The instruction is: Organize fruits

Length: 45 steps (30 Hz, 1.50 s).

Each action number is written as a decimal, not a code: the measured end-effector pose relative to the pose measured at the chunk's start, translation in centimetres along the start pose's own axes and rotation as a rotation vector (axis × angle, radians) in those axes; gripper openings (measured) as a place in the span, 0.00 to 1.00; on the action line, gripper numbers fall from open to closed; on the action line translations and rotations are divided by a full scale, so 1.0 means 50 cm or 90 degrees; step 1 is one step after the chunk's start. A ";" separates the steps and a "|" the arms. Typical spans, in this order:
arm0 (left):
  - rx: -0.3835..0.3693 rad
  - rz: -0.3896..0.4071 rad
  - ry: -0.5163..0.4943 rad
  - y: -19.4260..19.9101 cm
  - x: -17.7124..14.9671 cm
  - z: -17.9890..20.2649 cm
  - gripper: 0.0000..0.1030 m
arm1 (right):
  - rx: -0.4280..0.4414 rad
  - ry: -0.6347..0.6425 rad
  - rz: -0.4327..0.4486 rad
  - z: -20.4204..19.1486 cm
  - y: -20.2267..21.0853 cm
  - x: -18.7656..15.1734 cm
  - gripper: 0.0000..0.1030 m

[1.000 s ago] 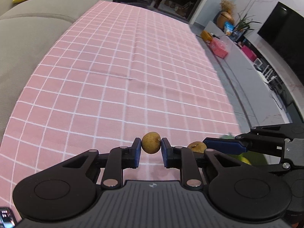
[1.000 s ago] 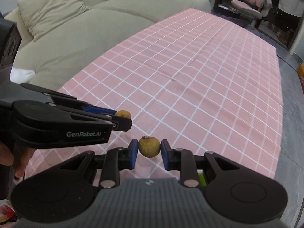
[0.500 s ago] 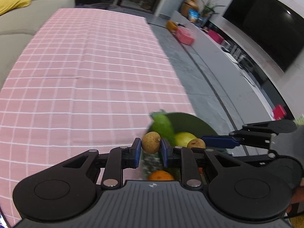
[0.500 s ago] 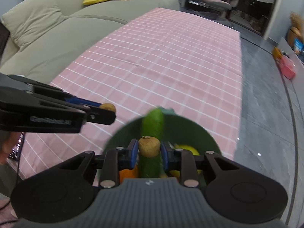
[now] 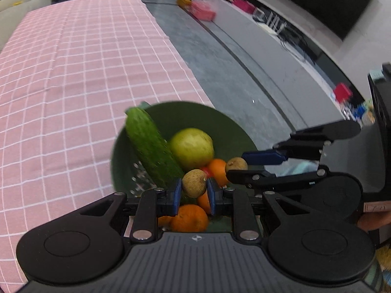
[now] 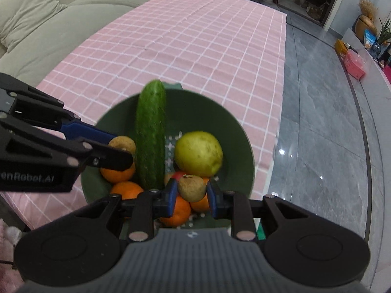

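Note:
My left gripper (image 5: 194, 194) is shut on a small brown round fruit (image 5: 194, 182), held above a green bowl (image 5: 185, 117). My right gripper (image 6: 191, 195) is shut on a second small brown fruit (image 6: 191, 187) over the same bowl (image 6: 242, 136). The bowl holds a cucumber (image 6: 150, 134), a yellow-green pear (image 6: 198, 153) and several oranges (image 6: 174, 211). The left gripper also shows in the right wrist view (image 6: 122, 150), and the right gripper in the left wrist view (image 5: 240, 166).
The bowl stands at the near right corner of a pink checked tablecloth (image 6: 190, 41). A grey sofa (image 6: 36, 24) runs along the table's left side. Grey floor (image 6: 322, 122) lies to the right of the table edge.
Both grippers have swung right and forward with their fruits. The bowl now lies directly below both of them and fills more of each view.

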<state>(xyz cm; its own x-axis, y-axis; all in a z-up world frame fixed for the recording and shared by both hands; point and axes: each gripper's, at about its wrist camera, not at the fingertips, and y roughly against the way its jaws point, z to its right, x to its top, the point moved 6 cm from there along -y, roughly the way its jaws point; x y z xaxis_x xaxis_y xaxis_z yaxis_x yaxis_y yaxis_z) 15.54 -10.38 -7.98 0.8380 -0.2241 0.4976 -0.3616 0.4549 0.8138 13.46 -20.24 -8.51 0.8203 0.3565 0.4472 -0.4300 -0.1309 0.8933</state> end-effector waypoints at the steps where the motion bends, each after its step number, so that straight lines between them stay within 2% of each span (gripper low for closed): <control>1: -0.001 -0.006 -0.005 -0.004 -0.004 0.005 0.24 | 0.000 0.001 -0.002 0.002 -0.002 -0.004 0.22; 14: 0.023 -0.069 -0.041 -0.055 -0.040 0.026 0.24 | 0.011 0.013 -0.032 0.004 -0.034 -0.040 0.22; 23: 0.025 -0.069 -0.037 -0.058 -0.042 0.025 0.25 | 0.017 0.025 -0.052 -0.001 -0.054 -0.053 0.22; 29: 0.032 -0.063 -0.016 -0.050 -0.038 0.014 0.37 | 0.017 0.045 -0.054 -0.007 -0.050 -0.045 0.24; 31: 0.037 -0.050 -0.013 -0.038 -0.034 0.012 0.40 | 0.014 0.049 -0.051 -0.008 -0.044 -0.040 0.29; 32: 0.040 -0.043 -0.012 -0.031 -0.031 0.012 0.41 | 0.010 0.053 -0.047 -0.008 -0.039 -0.038 0.35; 34: 0.041 -0.026 -0.007 -0.012 -0.023 0.010 0.52 | 0.003 0.062 -0.037 -0.008 -0.024 -0.031 0.41; 35: 0.041 -0.013 -0.003 0.000 -0.019 0.009 0.54 | 0.003 0.064 -0.031 -0.007 -0.015 -0.027 0.45; 39: 0.056 0.032 0.002 0.053 0.001 0.008 0.56 | -0.013 0.076 0.005 -0.008 0.030 -0.006 0.59; 43: 0.089 0.094 0.004 0.121 0.019 0.004 0.62 | -0.019 0.062 0.061 -0.010 0.093 0.017 0.62; 45: 0.102 0.127 0.009 0.158 0.026 0.001 0.63 | -0.014 0.037 0.097 -0.011 0.131 0.019 0.72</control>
<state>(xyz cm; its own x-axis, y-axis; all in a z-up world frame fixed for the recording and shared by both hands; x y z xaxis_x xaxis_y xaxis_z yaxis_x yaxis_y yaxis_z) 13.75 -7.14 -0.89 0.7484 -0.1315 0.6501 -0.5799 0.3458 0.7376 11.21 -20.24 -2.29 0.7220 0.3872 0.5734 -0.5564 -0.1676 0.8138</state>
